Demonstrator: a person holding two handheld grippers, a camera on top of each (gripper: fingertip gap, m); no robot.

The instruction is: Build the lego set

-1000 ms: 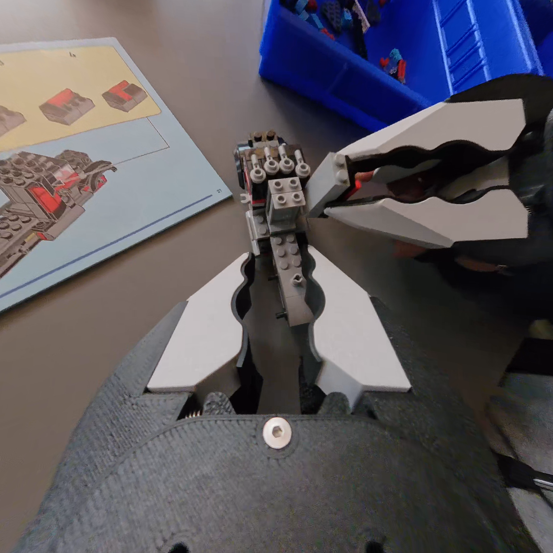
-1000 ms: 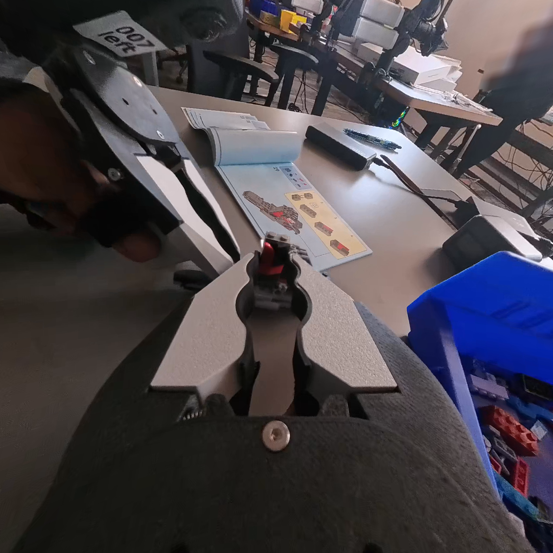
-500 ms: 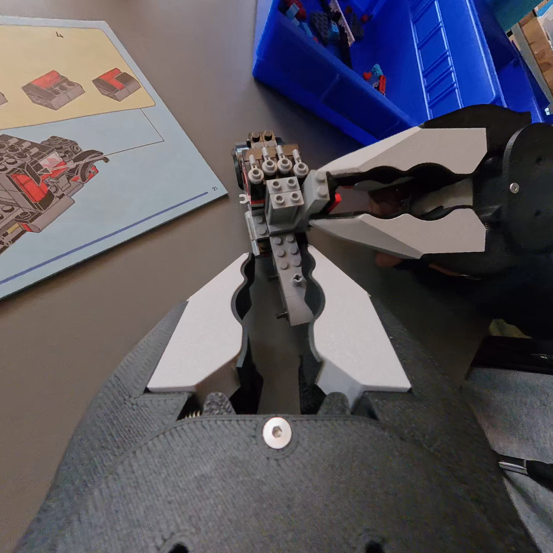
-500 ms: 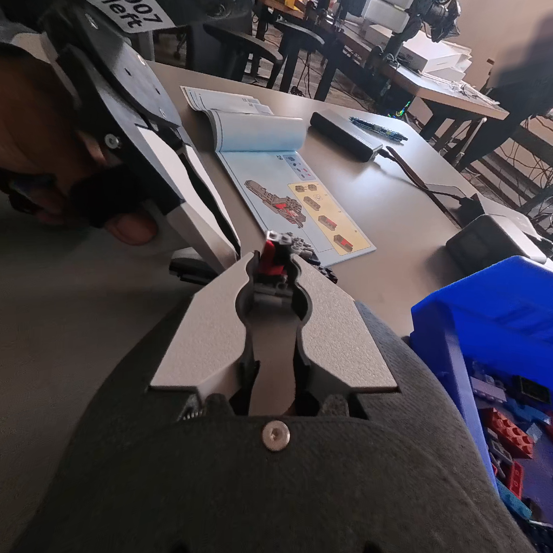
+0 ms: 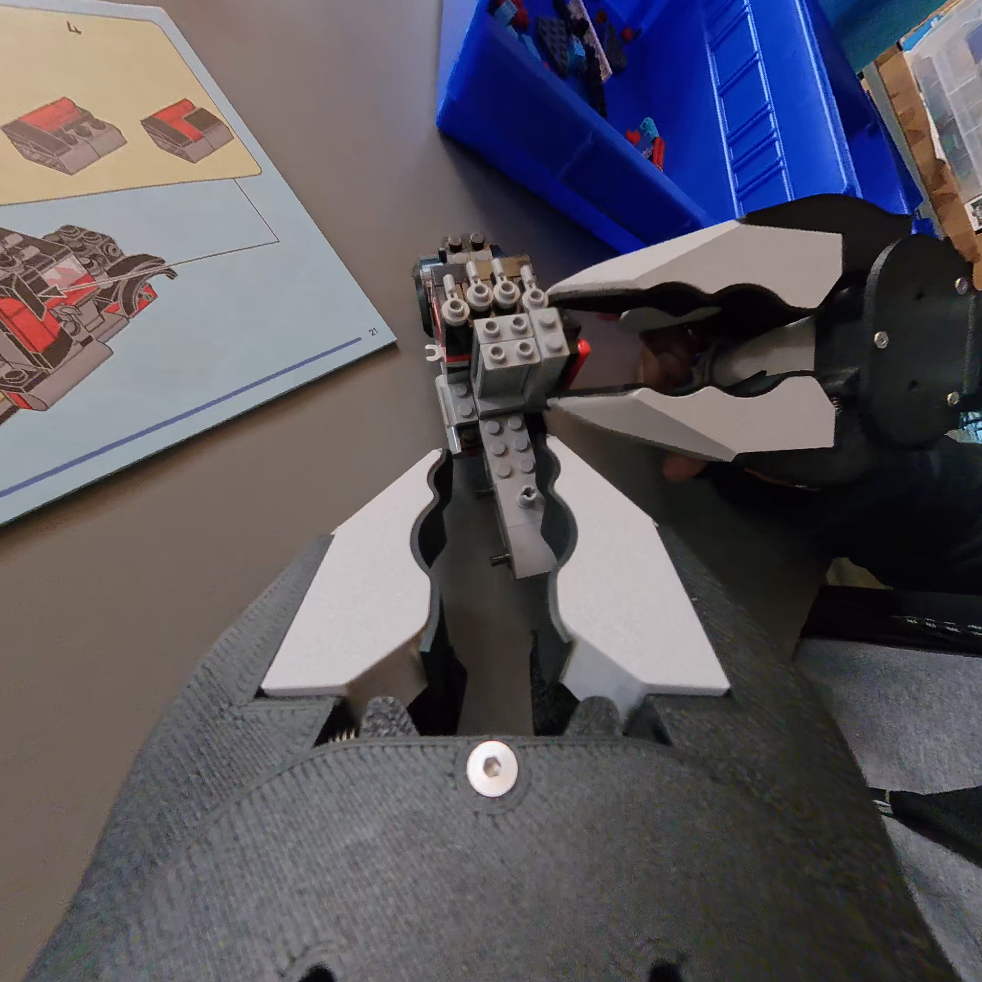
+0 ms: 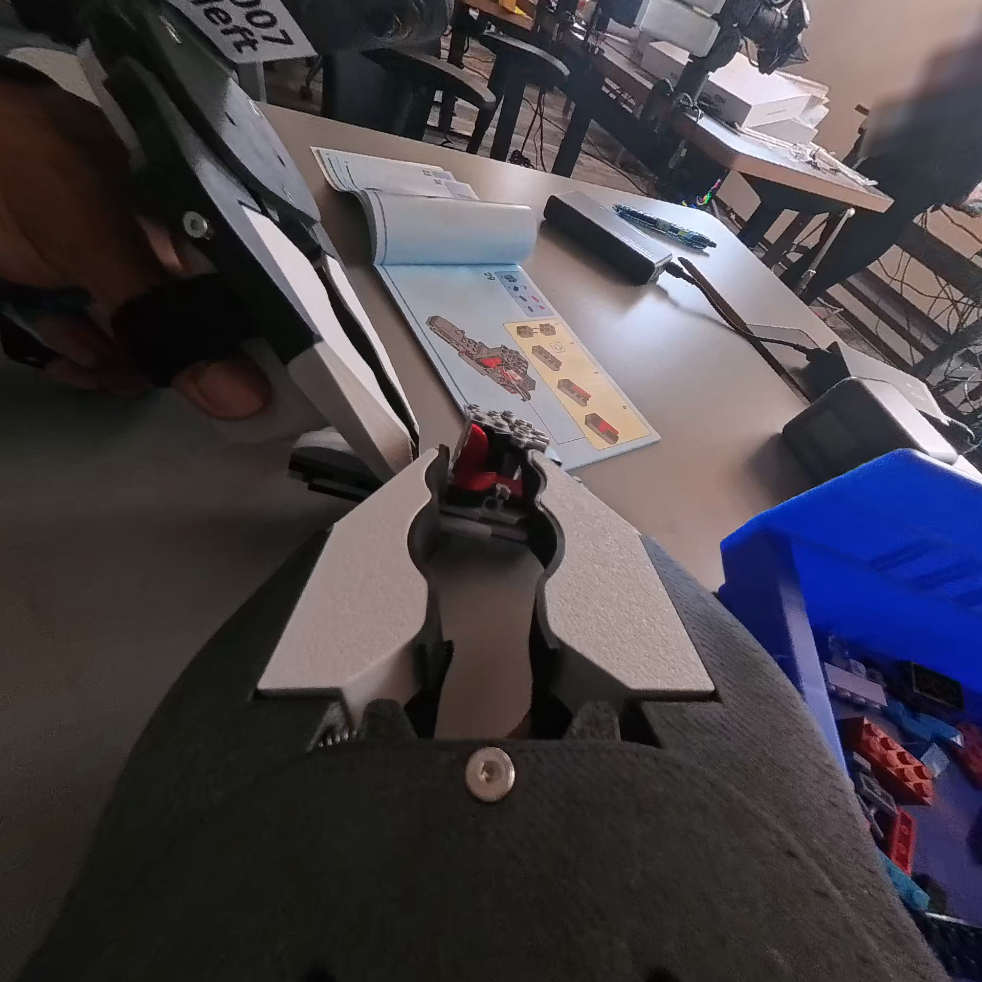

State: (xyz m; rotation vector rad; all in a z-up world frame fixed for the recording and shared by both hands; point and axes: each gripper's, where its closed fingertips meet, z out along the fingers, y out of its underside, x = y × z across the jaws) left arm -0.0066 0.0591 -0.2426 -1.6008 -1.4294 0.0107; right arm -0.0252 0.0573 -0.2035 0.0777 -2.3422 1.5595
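In the left wrist view my left gripper point(image 5: 497, 462) is shut on the grey tail plate of the grey, black and red lego model point(image 5: 494, 345), holding it just above the dark table. My right gripper point(image 5: 550, 353) comes in from the right, shut on a small grey-and-red sub-piece point(image 5: 555, 340) that sits flush against the model's right side, beside the grey 2x2 studs. In the right wrist view the right gripper point(image 6: 486, 462) has the red and grey piece point(image 6: 478, 462) between its tips. The left gripper's fingers point(image 6: 340, 361) stand just to their left.
An open instruction booklet point(image 5: 159, 265) lies left of the model; it also shows in the right wrist view point(image 6: 505, 340). A blue bin point(image 5: 664, 175) of loose bricks stands at the right point(image 6: 877, 563). A black power bank point(image 6: 606, 239), a cable and a grey box point(image 6: 861, 420) lie farther back. Some 4 centimeters of space lies between my two pairs of fingers.
My right gripper has moved left with the grey-and-red piece, from a gap beside the model to flush against its right side. My left gripper has held the model steady.
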